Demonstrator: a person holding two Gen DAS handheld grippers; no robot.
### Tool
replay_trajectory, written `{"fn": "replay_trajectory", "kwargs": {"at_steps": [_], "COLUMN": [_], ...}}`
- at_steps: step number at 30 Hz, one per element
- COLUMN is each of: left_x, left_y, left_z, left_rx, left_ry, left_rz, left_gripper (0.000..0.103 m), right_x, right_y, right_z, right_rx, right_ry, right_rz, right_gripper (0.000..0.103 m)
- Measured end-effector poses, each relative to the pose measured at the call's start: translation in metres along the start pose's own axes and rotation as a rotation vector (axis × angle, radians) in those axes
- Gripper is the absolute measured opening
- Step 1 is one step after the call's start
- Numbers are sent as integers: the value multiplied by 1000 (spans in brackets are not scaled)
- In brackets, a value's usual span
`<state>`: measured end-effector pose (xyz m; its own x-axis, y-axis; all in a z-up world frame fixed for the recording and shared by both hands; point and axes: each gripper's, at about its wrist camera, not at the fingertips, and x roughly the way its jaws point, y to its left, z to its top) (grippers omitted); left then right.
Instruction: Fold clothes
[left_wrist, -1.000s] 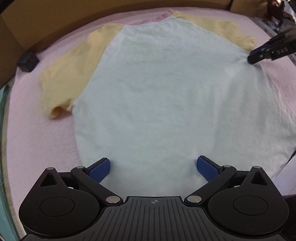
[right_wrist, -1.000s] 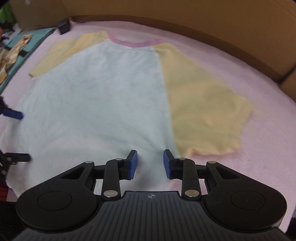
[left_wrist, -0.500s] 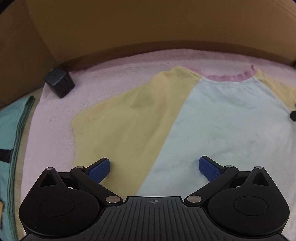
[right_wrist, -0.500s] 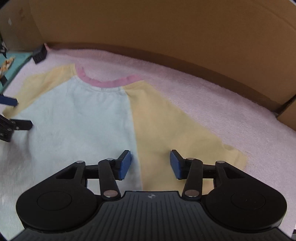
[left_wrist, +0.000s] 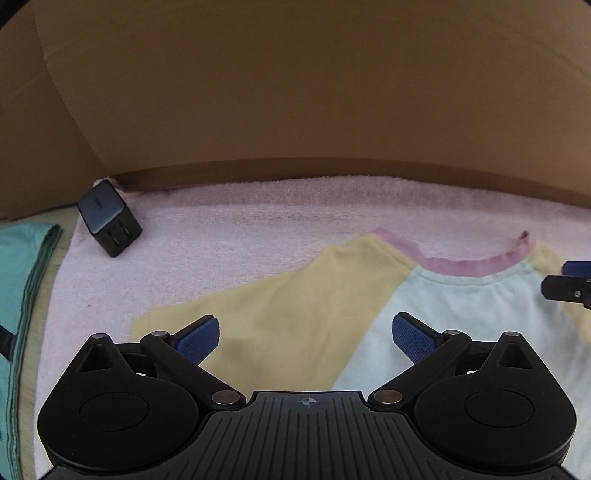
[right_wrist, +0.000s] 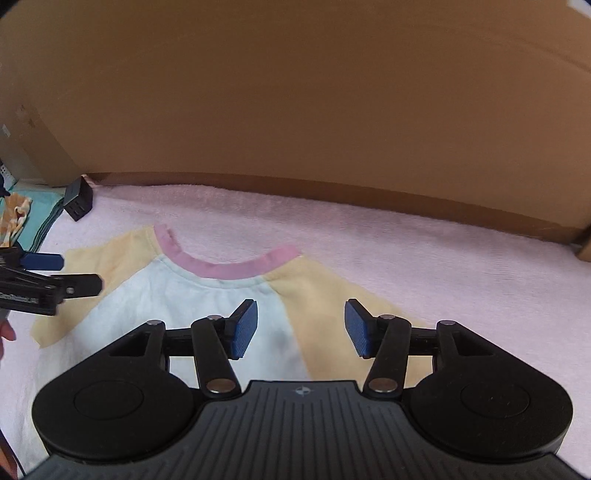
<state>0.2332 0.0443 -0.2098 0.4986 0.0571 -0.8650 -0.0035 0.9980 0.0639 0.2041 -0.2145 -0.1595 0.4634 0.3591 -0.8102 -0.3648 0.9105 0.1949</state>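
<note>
T-shirt (right_wrist: 207, 295) lay flat on the pink towel (right_wrist: 406, 251), collar toward the cardboard wall (right_wrist: 295, 110). Left gripper (left_wrist: 306, 334) fingers spread wide over the left sleeve, holding nothing. Right gripper (right_wrist: 301, 328) fingers had just been opening, released above the right shoulder seam, nothing between them.

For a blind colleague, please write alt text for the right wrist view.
The open right gripper hovers over a T-shirt with yellow sleeves and a pink collar, flat on a pink towel. The left gripper enters from the left.
</note>
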Motion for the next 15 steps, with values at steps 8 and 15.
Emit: {"fn": "replay_trajectory", "kwargs": {"at_steps": [8,15], "left_x": [-20,-101], "left_y": [55,68], "left_z": [-20,-98], "left_rx": [-147,-218], "left_ry": [46,68], "left_rz": [7,-118], "left_gripper": [103,103], "right_x": [-17,-53], "right_y": [-48,8], "right_z": [-10,-23], "right_rx": [190,49], "right_ry": [-22,-70], "right_rz": [-122,5], "right_gripper": [55,56]}}
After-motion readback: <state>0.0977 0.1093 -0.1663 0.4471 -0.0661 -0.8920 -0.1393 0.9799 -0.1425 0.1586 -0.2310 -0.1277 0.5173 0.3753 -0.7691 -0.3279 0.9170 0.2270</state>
